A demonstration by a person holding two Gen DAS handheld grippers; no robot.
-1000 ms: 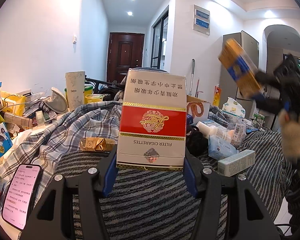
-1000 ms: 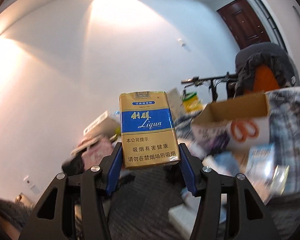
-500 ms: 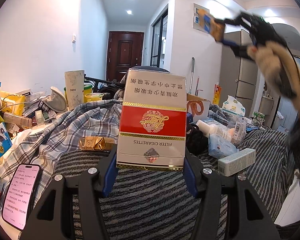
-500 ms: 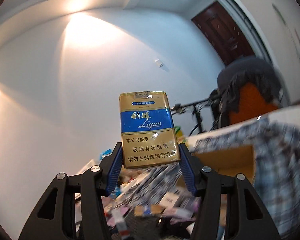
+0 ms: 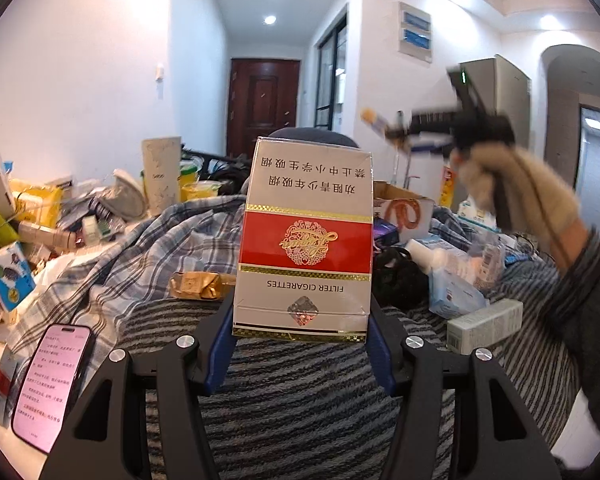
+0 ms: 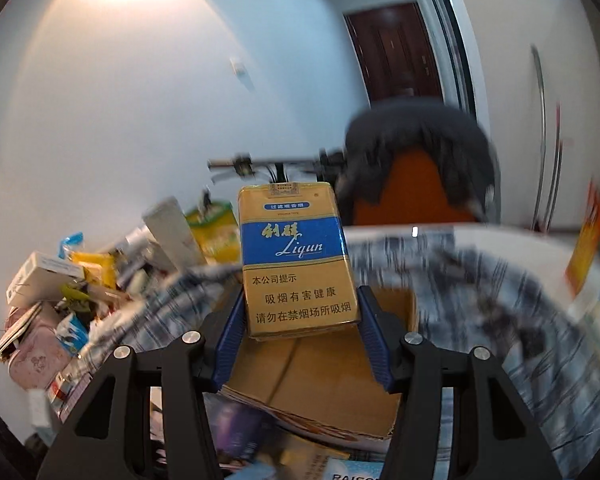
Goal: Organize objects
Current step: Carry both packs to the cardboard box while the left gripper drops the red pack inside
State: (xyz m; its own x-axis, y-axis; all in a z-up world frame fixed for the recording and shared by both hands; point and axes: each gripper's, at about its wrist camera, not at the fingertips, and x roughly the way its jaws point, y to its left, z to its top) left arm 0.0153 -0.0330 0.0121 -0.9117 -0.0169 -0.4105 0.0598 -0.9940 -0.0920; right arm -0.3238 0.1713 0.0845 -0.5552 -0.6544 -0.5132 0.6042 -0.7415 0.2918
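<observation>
My left gripper (image 5: pixel 300 344) is shut on a red and white cigarette pack (image 5: pixel 304 240), held upside down above the striped cloth (image 5: pixel 300 412). My right gripper (image 6: pixel 298 340) is shut on a gold and blue Liqun cigarette pack (image 6: pixel 296 264), held upright over an open cardboard box (image 6: pixel 320 376). In the left wrist view the right gripper (image 5: pixel 384 126) shows blurred at upper right, in a gloved hand (image 5: pixel 516 188), above the cardboard box (image 5: pixel 404 212).
A phone (image 5: pixel 52 384) lies at the left table edge. A plaid shirt (image 5: pixel 140 248), a gold packet (image 5: pixel 200 284), a white box (image 5: pixel 484 324) and a blue pouch (image 5: pixel 452 292) lie on the table. Cluttered boxes (image 6: pixel 60 280) pile at the left. A chair (image 6: pixel 416 168) stands behind.
My right gripper has swung down and leftward with the Liqun pack, from high in the air to over the cardboard box. My left gripper has stayed still.
</observation>
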